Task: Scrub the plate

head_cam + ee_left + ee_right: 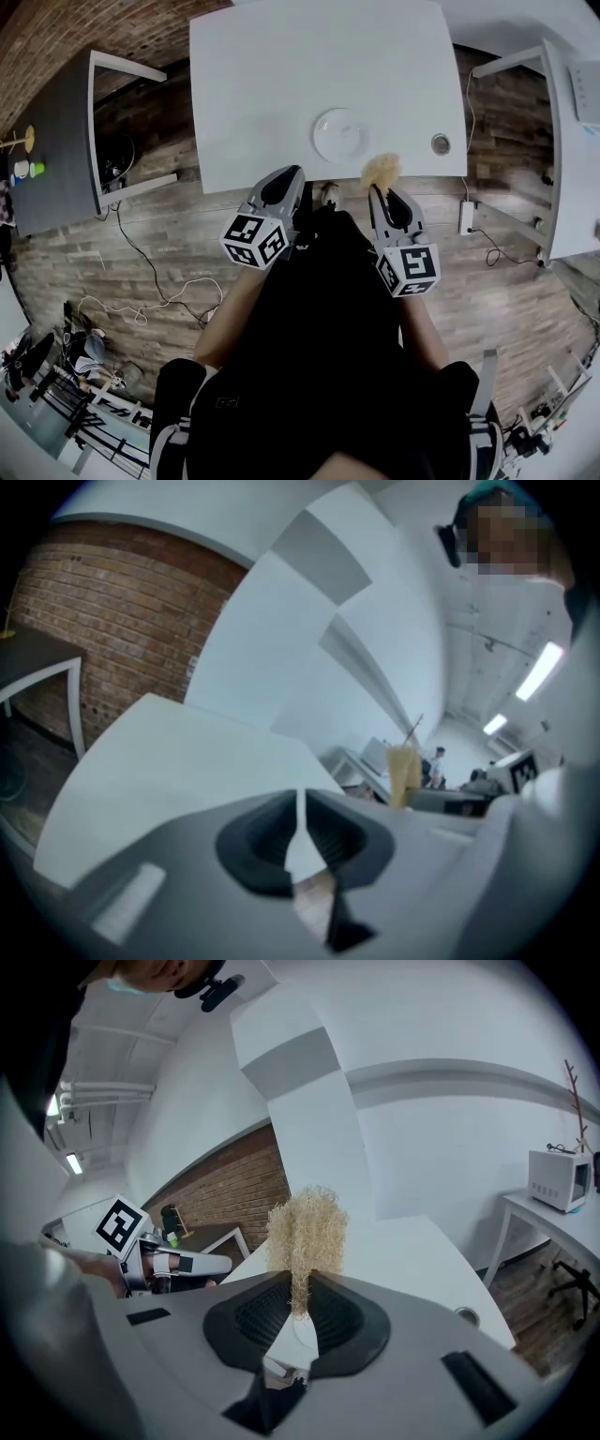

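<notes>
Right gripper (300,1299) clamps tan fibrous scrubber (307,1230); left gripper (300,810) clenched, empty. Unheld round white plate (339,134), scrubber's 11 o'clock, could skid.

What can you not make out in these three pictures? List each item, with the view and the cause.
Head view: plate too small to show any dirt.
Head view: round object near the table edge, too small to identify.
Right gripper view: scrubber base hidden between the jaws of the right gripper.
</notes>
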`<state>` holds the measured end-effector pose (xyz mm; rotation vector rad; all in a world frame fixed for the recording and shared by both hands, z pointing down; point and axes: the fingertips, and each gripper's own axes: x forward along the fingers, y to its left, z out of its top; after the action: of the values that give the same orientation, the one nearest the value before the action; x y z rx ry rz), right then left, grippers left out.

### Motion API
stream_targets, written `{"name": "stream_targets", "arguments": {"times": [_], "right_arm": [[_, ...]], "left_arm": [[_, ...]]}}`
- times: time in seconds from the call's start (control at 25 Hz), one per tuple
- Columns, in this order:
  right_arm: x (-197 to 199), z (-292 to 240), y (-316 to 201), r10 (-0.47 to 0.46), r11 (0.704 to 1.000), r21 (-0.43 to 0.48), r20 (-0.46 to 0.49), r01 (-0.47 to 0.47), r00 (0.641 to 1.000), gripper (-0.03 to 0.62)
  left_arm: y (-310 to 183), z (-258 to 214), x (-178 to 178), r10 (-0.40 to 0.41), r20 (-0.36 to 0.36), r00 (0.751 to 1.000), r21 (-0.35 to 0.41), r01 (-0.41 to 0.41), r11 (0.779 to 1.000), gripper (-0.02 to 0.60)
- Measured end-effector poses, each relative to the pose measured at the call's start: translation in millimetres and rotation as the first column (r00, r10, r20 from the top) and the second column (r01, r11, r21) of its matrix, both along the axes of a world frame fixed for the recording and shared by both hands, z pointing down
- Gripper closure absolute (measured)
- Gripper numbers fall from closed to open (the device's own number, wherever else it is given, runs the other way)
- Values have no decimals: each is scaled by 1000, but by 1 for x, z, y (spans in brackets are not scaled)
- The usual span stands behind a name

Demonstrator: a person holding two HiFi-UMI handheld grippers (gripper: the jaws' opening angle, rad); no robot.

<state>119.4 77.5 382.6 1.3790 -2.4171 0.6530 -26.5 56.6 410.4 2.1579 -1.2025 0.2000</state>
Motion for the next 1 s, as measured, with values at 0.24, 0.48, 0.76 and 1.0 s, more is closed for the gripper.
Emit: {"name": "stream_targets", "arguments": {"times": [0.24, 0.48, 0.76, 1.0], "right_arm": [[-1, 30, -21, 26, 997, -69, -49, -30, 998, 545], [-4, 62, -42, 37, 989, -138, -107, -52, 994, 545], [-3, 118, -46, 28, 958, -275, -177, -77, 984, 544], [-1, 147, -52, -14, 940, -336, -224, -64, 975, 543]], "left_arm": [[-29, 51, -10, 17, -4, 1000, -116, -17, 993, 538], [-50, 105, -1, 45, -47, 998, -254, -55, 966, 498], [-63, 151, 5, 33, -63, 997, -357, -53, 933, 497], [-66, 170, 14, 82, -27, 996, -392, -86, 916, 482]]}}
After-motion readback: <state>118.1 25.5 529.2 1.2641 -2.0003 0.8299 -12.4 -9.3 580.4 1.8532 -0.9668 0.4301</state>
